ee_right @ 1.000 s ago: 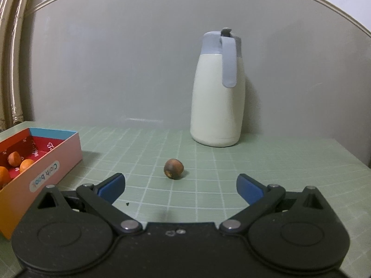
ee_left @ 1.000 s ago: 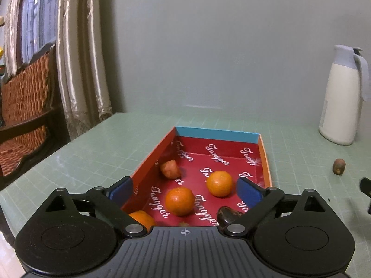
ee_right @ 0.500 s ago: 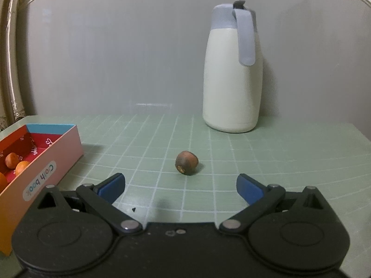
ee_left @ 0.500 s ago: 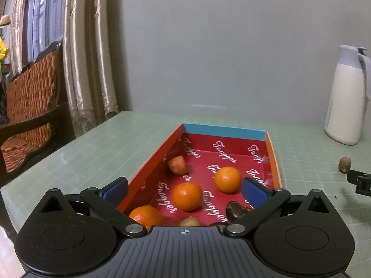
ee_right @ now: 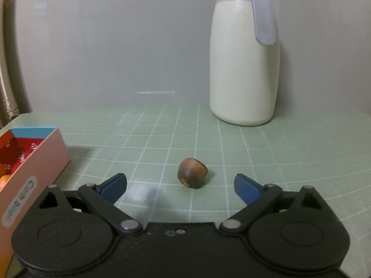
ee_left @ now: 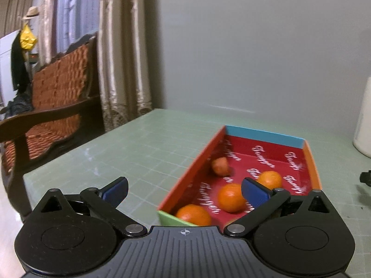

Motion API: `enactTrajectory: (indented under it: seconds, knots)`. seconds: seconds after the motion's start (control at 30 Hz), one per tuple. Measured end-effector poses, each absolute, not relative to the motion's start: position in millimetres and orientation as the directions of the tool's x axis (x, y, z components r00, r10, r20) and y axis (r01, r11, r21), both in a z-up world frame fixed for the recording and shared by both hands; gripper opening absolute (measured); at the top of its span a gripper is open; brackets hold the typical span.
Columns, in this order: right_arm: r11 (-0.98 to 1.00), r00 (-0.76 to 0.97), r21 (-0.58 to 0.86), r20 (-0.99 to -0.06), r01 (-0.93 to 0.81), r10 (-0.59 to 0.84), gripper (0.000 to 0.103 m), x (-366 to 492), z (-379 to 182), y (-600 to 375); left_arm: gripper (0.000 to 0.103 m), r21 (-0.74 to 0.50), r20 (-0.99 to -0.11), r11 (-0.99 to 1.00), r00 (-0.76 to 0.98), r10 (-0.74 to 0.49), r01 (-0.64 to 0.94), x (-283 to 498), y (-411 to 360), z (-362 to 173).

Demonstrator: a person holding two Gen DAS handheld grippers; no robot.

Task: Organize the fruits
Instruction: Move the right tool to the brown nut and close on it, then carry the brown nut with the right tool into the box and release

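The brown fruit (ee_right: 192, 172) lies dead ahead of the right gripper (ee_right: 180, 185) — jaws wide, empty — just beyond its tips; the left gripper (ee_left: 184, 188), also spread and empty, hangs by the box (ee_left: 264, 135).

Your left gripper (ee_left: 184, 191) hangs wide open at the near left corner of the box (ee_left: 311, 159), three oranges (ee_left: 231, 197) inside.

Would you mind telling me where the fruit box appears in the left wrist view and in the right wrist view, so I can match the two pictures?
Left wrist view: the fruit box sits right of centre, its red inside showing oranges.
Right wrist view: the box is at the left edge, pink outer wall showing.
Shared landmark: the white jug, cut off at the right edge of the left wrist view.
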State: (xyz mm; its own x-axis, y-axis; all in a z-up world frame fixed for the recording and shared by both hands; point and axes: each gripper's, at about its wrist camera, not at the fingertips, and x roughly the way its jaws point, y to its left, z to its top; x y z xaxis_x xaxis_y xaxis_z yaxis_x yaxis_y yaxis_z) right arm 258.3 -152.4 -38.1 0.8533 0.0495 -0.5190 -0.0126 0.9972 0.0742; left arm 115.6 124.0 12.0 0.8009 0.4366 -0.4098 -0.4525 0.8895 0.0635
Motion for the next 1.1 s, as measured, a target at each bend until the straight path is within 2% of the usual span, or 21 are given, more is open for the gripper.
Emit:
enactTrajectory:
  seconds: [0.07,0.3,0.37,0.4,0.77,1.1]
  knots:
    - [0.996,0.846,0.092,-0.53,-0.01,0.058,0.082,265.8,-40.0,-155.7,0.103,0.058,-0.405,0.882,0.796,0.45,-0.469,112.3,129.4,12.1]
    - [0.994,0.822,0.108,-0.564,-0.014,0.073,0.051,284.6,-46.5,-155.9,0.103,0.058,-0.418,0.866,0.776,0.472,-0.496,107.7,144.2,8.7]
    - [0.995,0.825,0.101,-0.561,-0.018,0.071,0.031,284.9,-46.6,-155.0,0.103,0.054,-0.422,0.861,0.77,0.478,-0.505,106.6,149.2,8.1]
    - [0.994,0.825,0.103,-0.56,-0.023,0.077,0.029,285.4,-46.5,-155.0,0.103,0.051,-0.424,0.859,0.767,0.481,-0.51,106.1,151.2,7.8]
    - [0.99,0.835,0.116,-0.533,-0.086,0.135,0.029,275.7,-41.3,-147.8,0.103,0.044,-0.429,0.838,0.748,0.507,-0.544,99.2,163.4,6.1]
    - [0.961,0.863,0.114,-0.421,-0.253,0.278,0.029,231.6,-3.1,-104.1,0.103,0.027,-0.438,0.823,0.733,0.521,-0.568,92.1,176.3,6.4]
